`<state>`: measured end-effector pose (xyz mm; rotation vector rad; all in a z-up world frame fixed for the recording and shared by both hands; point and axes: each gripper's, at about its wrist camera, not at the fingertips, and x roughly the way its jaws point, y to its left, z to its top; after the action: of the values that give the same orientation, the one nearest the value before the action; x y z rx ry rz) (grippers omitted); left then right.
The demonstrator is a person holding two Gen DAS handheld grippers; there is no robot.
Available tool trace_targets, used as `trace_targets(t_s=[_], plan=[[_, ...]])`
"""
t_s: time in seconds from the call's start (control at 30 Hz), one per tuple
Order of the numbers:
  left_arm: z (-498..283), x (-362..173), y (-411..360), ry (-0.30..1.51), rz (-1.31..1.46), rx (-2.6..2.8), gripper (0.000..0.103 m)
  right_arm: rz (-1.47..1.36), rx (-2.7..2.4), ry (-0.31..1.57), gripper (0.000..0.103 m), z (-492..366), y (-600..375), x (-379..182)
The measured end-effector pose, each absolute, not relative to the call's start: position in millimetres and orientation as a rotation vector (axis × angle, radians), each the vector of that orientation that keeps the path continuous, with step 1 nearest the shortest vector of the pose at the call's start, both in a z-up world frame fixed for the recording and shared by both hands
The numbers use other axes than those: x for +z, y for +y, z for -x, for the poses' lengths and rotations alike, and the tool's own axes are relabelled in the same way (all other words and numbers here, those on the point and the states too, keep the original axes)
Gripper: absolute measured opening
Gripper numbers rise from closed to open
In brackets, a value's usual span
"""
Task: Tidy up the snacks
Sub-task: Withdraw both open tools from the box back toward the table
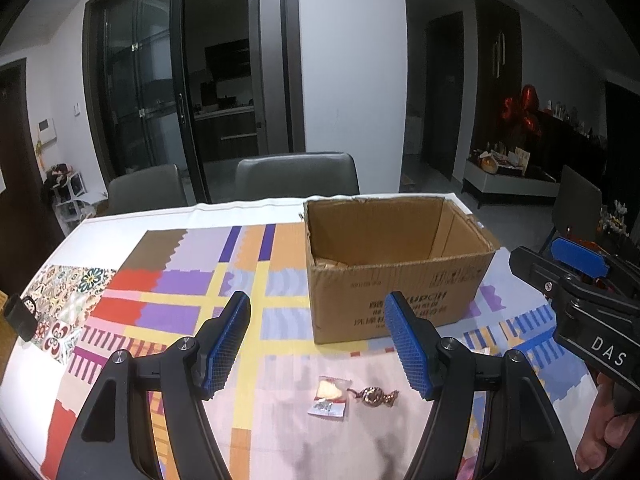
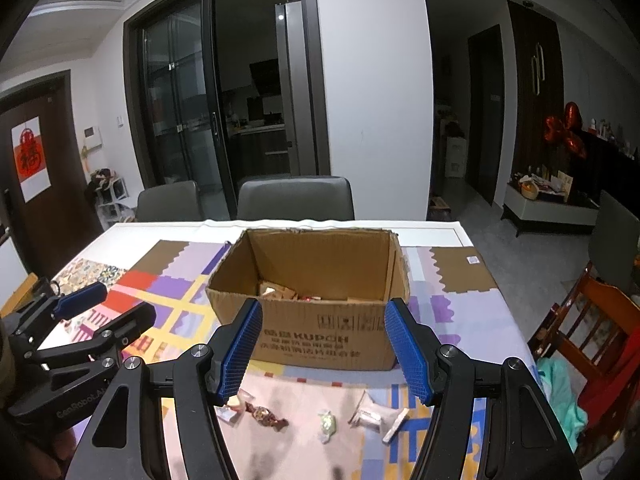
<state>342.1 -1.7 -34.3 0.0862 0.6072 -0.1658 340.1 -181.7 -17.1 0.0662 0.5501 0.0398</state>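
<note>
An open cardboard box (image 1: 396, 276) (image 2: 316, 320) stands on the patterned tablecloth, with several snacks (image 2: 280, 292) inside. In front of it lie loose snacks: a clear packet with a red-and-white label (image 1: 330, 398) (image 2: 232, 406), a brown twisted candy (image 1: 374, 395) (image 2: 266, 416), a pale green wrapped sweet (image 2: 327, 424) and a whitish packet (image 2: 378, 416). My left gripper (image 1: 320, 340) hovers open above the packet and candy, nothing between its blue pads. My right gripper (image 2: 324, 344) is open too, above the green sweet. Each gripper shows at the edge of the other's view.
Two grey chairs (image 1: 296, 174) stand at the table's far side. A wooden chair with red and teal cloth (image 2: 592, 344) sits to the right. A dark object (image 1: 20, 316) lies at the table's left edge. A hand (image 1: 608, 436) holds the right gripper.
</note>
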Motion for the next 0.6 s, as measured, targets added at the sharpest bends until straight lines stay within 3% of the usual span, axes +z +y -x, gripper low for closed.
trace_targets(t_s=[0.6], plan=[[-341,-87,10,0.675,-0.084,-0.185,0.069,-0.053,0.033,0.643,0.065,-338,-167,-68]])
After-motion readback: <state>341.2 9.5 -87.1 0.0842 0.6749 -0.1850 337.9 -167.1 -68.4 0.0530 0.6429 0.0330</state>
